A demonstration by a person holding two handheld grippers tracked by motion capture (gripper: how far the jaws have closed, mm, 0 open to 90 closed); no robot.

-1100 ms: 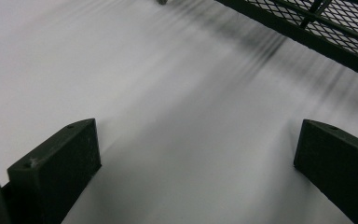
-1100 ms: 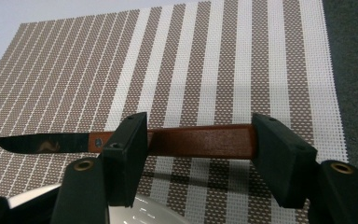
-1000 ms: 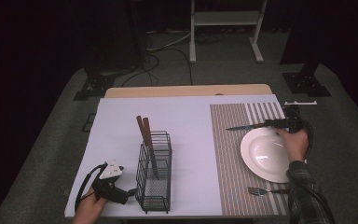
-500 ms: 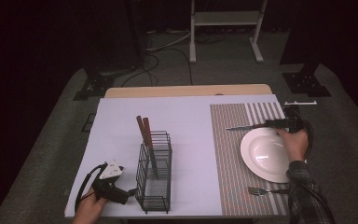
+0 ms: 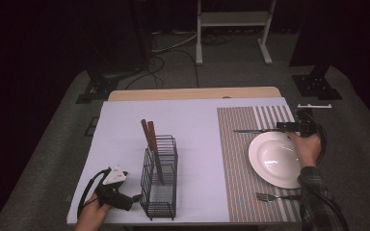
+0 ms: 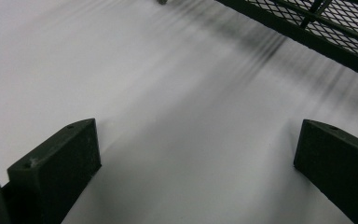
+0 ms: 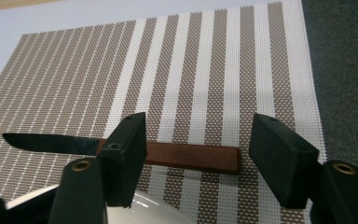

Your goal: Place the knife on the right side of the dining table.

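A knife (image 7: 168,154) with a brown handle lies flat on the striped placemat (image 7: 205,70), just beyond the white plate (image 5: 277,160). My right gripper (image 7: 196,154) hovers open over the handle, one jaw on each side, not touching it. In the high view that gripper (image 5: 289,126) sits at the plate's far rim with the knife (image 5: 250,131) pointing left. My left gripper (image 6: 196,158) rests open above the white table cover, close to the black wire caddy (image 5: 160,175). From above, the left gripper (image 5: 134,198) lies at the caddy's lower left.
Two brown-handled utensils (image 5: 149,137) stand in the caddy. A fork (image 5: 270,196) lies on the placemat near the front edge. The mesh of the caddy (image 6: 335,28) crosses the top right of the left gripper view. Dark carpet borders the table.
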